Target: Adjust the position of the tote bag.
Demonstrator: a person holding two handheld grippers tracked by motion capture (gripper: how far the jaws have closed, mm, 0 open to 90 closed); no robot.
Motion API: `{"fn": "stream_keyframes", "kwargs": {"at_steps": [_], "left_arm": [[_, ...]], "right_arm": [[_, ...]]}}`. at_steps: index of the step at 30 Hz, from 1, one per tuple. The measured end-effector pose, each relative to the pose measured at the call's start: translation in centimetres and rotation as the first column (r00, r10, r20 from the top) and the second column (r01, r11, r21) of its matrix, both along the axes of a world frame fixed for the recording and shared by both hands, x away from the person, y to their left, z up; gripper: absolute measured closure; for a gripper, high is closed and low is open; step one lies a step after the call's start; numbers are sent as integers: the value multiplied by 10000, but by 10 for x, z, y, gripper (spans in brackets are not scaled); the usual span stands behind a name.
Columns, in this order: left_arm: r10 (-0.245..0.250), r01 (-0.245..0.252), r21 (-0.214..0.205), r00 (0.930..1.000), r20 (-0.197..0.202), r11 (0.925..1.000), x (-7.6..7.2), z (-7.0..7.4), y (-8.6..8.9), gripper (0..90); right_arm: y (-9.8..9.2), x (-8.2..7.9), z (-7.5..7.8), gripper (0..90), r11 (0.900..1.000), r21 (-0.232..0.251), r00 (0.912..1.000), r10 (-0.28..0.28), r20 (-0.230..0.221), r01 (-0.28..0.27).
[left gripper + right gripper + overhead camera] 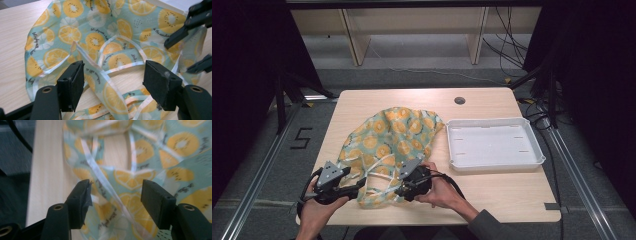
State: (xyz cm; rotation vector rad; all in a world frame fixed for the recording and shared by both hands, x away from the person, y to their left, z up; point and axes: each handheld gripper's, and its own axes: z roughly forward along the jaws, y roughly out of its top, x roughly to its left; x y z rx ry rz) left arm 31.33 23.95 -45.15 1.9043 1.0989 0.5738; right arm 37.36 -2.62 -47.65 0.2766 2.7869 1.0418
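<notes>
Lying crumpled on the wooden table [492, 195], a fruit-print apron [397, 135] is spread from the centre toward six o'clock, its pale straps [117, 68] looped over bare wood at the near edge. The left gripper [362, 184] is held at seven o'clock with its jaws parted, a strap passing between them ungripped. The right gripper [398, 191] is poised at six o'clock, jaws likewise apart above the cloth. A white tray [532, 162] is set at three o'clock, just beside the apron.
</notes>
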Motion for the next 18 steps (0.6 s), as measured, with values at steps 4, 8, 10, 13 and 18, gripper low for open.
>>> {"fn": "stream_keyframes", "kwargs": {"at_steps": [4,8,10,13,18], "left_arm": [[109,-109,-14,9999,25,9999,3,-3,3,325],[613,-617,67,9972,435,9981,8,-2,17,325],[879,-895,273,9946,546,9956,11,-2,22,326],[1131,-1193,834,9907,755,9894,15,-4,25,326],[979,-1056,2818,9943,412,9537,34,-18,20,311]], "right_arm": [[7,5,-12,681,9970,-597,9985,501,235,-486],[1,7,-15,900,9898,-1216,9958,805,430,-748],[-7,6,-10,900,9911,-1194,9965,651,528,-584],[-21,6,-4,900,9935,-1066,9969,461,631,-392],[-57,11,10,900,9987,-469,9962,-143,861,183]]}}
